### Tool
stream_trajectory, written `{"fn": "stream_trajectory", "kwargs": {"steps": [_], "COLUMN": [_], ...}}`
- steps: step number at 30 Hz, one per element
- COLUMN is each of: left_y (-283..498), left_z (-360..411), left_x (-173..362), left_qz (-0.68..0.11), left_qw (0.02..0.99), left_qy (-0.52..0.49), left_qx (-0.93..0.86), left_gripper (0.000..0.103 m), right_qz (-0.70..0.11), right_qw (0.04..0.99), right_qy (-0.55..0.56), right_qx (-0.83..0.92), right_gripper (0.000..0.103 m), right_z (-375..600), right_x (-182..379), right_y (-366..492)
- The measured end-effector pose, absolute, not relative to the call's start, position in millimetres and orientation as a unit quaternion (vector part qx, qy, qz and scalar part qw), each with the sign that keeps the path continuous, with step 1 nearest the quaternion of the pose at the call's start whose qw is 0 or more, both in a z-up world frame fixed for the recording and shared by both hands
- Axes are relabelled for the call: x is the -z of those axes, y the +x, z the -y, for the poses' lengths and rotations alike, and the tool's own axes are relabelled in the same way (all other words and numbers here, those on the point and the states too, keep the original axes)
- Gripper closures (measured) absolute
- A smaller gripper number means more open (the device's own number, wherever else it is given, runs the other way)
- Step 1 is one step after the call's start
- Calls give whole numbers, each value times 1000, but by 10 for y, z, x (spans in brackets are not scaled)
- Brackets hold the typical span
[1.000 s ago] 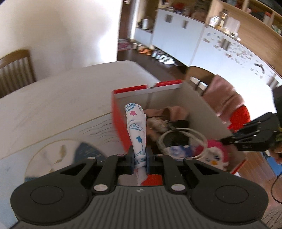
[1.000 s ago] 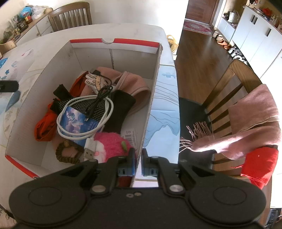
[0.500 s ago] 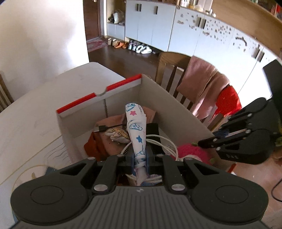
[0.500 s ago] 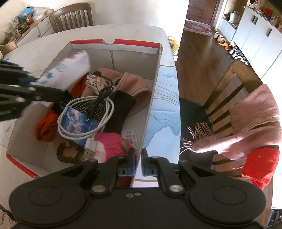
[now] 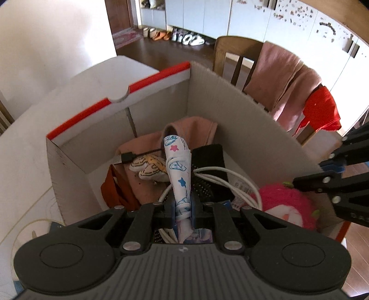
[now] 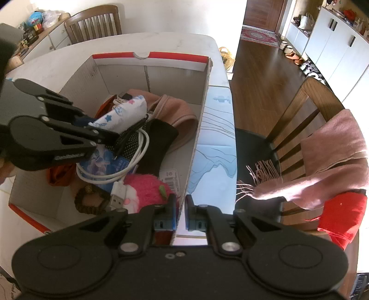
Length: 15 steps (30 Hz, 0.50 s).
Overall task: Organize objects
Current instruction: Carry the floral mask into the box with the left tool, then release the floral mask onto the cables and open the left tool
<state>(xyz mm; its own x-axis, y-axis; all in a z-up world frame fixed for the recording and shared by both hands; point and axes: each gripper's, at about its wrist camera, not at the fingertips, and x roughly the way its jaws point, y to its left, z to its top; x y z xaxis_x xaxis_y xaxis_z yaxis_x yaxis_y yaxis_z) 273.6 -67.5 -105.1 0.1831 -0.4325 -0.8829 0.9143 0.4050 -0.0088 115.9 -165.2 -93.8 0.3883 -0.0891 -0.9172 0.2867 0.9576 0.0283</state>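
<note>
The room had a dark wooden floor (image 6: 258,76) and plain white walls (image 5: 57,41). White cabinets (image 5: 265,20) stood along the far side, with a row of shoes (image 5: 175,37) on the floor before them. A wooden chair (image 6: 306,110) stood beside the white table (image 6: 161,41), carrying a pink scarf (image 6: 329,157) and red cloth (image 6: 341,217). A second chair (image 6: 92,23) stood at the far end. Bright daylight fell in.

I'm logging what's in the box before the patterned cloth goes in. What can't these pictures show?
- Box floor under the patterned cloth: left wrist view, hidden by the left gripper.
- Orange cloth: right wrist view, mostly behind that gripper.
- Label print: too small.
- Right gripper on the box wall: its contact hidden.
</note>
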Motion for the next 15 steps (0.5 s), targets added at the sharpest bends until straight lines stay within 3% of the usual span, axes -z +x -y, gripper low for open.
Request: {"fn": "stream_trajectory", "kwargs": {"steps": [7, 12, 15], "left_y": [2766, 2773, 2762], "left_z": [726, 730, 706], "left_x": [1123, 1128, 1101], "left_qz": [-444, -449, -447], "left_qw": [710, 709, 711], "left_qy": [288, 285, 280], "left_qx": [464, 464, 465], "left_gripper": [89, 76, 62], "right_qz": [-540, -540, -540], "right_qw": [829, 829, 829], "right_qy": [92, 91, 91], "right_qx": [113, 112, 111], "right_gripper": [97, 97, 97], "right_z": [1651, 1648, 1644], "right_x": [934, 936, 935], "right_y": [1159, 1160, 1165]}}
